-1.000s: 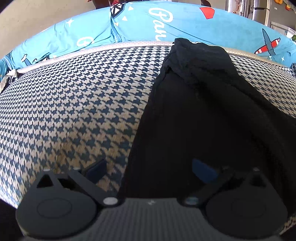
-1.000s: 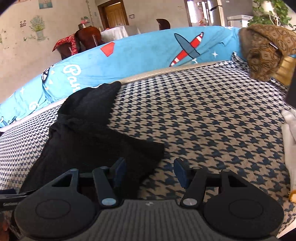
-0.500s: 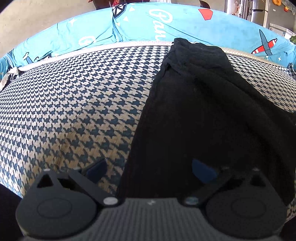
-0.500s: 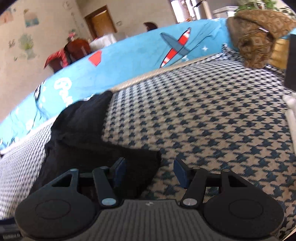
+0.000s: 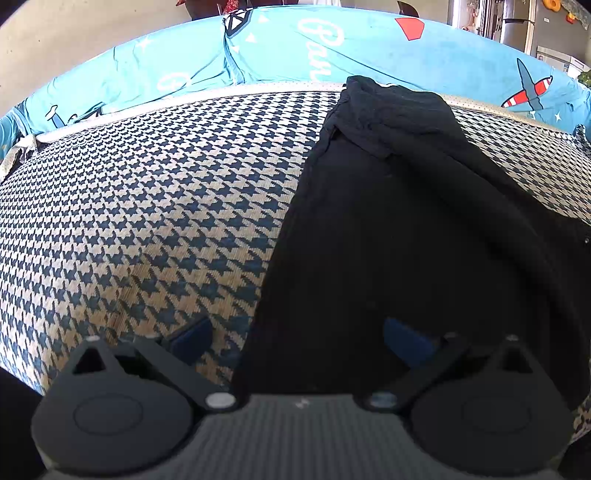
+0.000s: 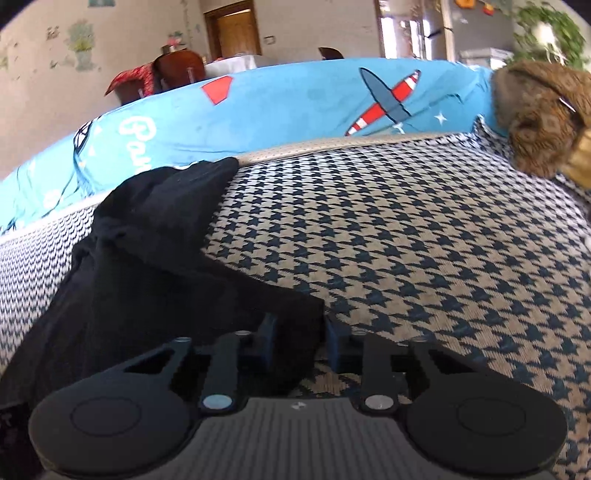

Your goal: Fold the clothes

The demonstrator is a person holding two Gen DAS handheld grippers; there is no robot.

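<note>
Now, left to right across the two wrist views:

Surface: a houndstooth-patterned cover (image 5: pixel 147 206) in dark blue and beige fills most of both views, with a pale piped edge along its far side.

Backdrop: a bright blue sheet (image 5: pixel 295 48) printed with aeroplanes and white script runs behind the far edge.

Left gripper (image 5: pixel 297 338): jaws spread wide; the left blue pad (image 5: pixel 192 338) sits over bare houndstooth, the right blue pad (image 5: pixel 404 338) sits over the black cloth. Nothing is clamped between them.

Garment, left wrist view: the black garment (image 5: pixel 406 240) lies on the cover, reaching from the near edge up to the far piping, where a bunched, folded-over part rests. Its left border runs diagonally between the two pads.

Garment, right wrist view: the same black garment (image 6: pixel 155 273) lies at the left, and a corner of it points right, ending at the fingers.

Right gripper (image 6: pixel 299 338): jaws drawn close together, with the garment's corner lying between the two blue pads; they appear to pinch that corner.

Far right: a brown patterned bundle of cloth (image 6: pixel 539 114) sits at the cover's far right corner, well apart from the garment.

Room: a wooden door (image 6: pixel 234 27) and a chair stand beyond the blue sheet.
</note>
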